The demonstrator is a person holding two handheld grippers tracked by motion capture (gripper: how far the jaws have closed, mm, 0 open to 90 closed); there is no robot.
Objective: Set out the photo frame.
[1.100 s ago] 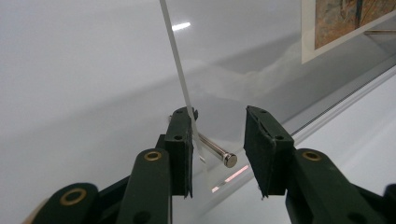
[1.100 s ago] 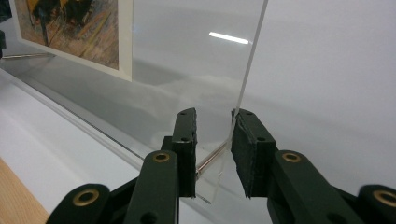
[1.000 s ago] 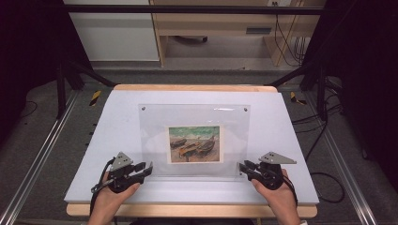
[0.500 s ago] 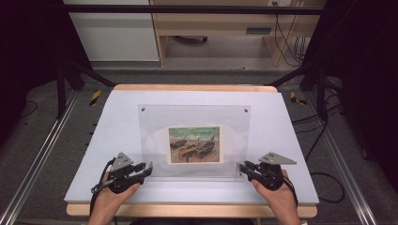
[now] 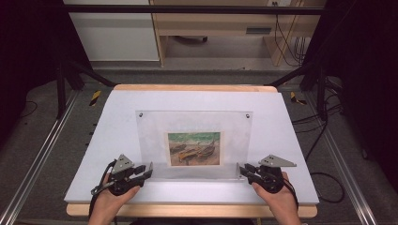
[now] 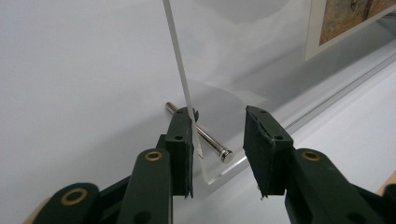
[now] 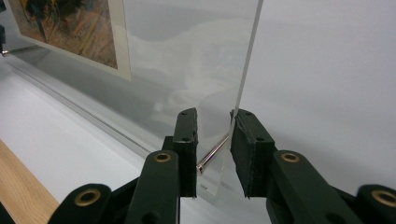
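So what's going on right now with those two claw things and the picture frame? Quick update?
Left gripper open, straddling frame's lower corner. Right gripper open at the other corner, around a metal pin. Frame upright on table. Nothing in the way.

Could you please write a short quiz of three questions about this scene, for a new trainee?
1. True or false: the picture inside the clear acrylic frame shows boats.
2. Which corners of the frame do the left gripper and the right gripper stand at? A) the far corners B) the near bottom corners C) the middle of the sides
3. Fill in: a metal ___ passes through the frame's corner between the left gripper's jaws.

Key: 1 true; 2 B; 3 pin.
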